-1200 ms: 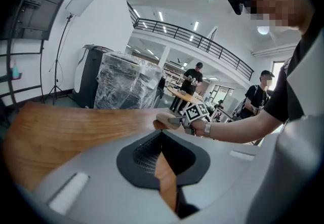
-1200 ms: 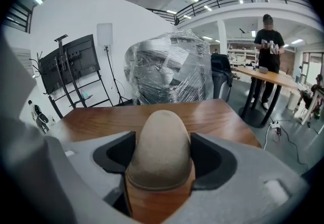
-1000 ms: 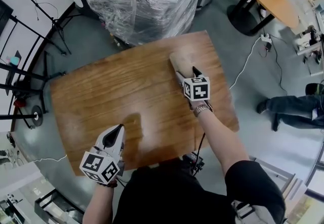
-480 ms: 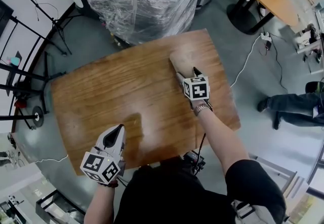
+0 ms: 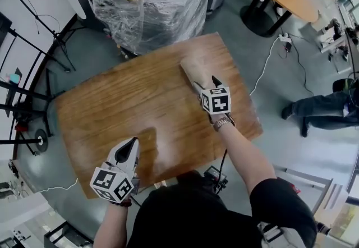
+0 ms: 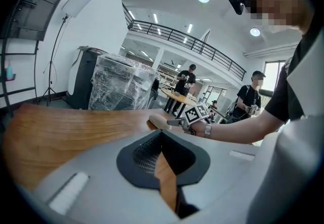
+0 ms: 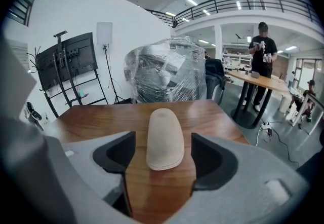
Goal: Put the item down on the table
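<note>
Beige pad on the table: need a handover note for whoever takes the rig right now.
Right gripper: jaws open, pressing on nothing.
Left gripper: jaws shut, empty, over the near edge of the table.
Beige pad: lying flat on the table's far right part. Its near end sits between the right jaws, with a gap on each side.
Done: the pad is down and released.
Left: probably just draw the right gripper straight back so the jaws don't nudge the pad.
</note>
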Action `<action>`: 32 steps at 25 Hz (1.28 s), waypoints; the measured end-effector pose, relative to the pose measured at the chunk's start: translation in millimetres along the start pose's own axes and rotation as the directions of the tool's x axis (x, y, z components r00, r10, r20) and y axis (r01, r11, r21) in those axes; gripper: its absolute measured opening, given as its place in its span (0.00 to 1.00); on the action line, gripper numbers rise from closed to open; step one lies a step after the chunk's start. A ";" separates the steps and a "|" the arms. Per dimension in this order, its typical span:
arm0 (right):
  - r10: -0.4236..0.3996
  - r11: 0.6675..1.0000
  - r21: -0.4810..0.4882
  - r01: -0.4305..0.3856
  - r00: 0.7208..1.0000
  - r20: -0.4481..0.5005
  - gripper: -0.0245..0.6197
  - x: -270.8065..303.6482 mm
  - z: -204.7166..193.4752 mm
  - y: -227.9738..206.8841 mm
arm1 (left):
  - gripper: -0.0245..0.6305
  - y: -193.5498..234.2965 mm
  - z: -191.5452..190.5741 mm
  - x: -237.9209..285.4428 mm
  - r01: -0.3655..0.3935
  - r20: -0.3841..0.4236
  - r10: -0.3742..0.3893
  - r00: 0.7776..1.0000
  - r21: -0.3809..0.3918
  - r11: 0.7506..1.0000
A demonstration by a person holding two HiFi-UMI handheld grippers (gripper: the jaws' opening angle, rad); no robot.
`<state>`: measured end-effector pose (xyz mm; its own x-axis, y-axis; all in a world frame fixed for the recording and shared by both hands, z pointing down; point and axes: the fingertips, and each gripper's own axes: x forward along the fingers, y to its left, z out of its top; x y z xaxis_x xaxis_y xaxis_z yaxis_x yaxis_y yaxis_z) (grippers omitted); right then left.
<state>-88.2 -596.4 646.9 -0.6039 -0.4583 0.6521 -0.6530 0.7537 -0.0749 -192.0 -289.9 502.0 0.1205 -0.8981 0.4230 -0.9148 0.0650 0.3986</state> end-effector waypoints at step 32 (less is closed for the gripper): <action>0.027 0.999 -0.051 -0.012 0.953 0.301 0.03 -246.5 -8.1 155.9 | 0.05 -59.0 -26.2 -93.8 0.246 0.050 -0.257 0.965 0.162 0.956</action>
<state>-37.5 -362.1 480.5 -0.7310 -0.5583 0.3923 -0.6213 0.7823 -0.0443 -139.2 -198.1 460.2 0.3321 -0.9051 0.2657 -0.9071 -0.2291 0.3531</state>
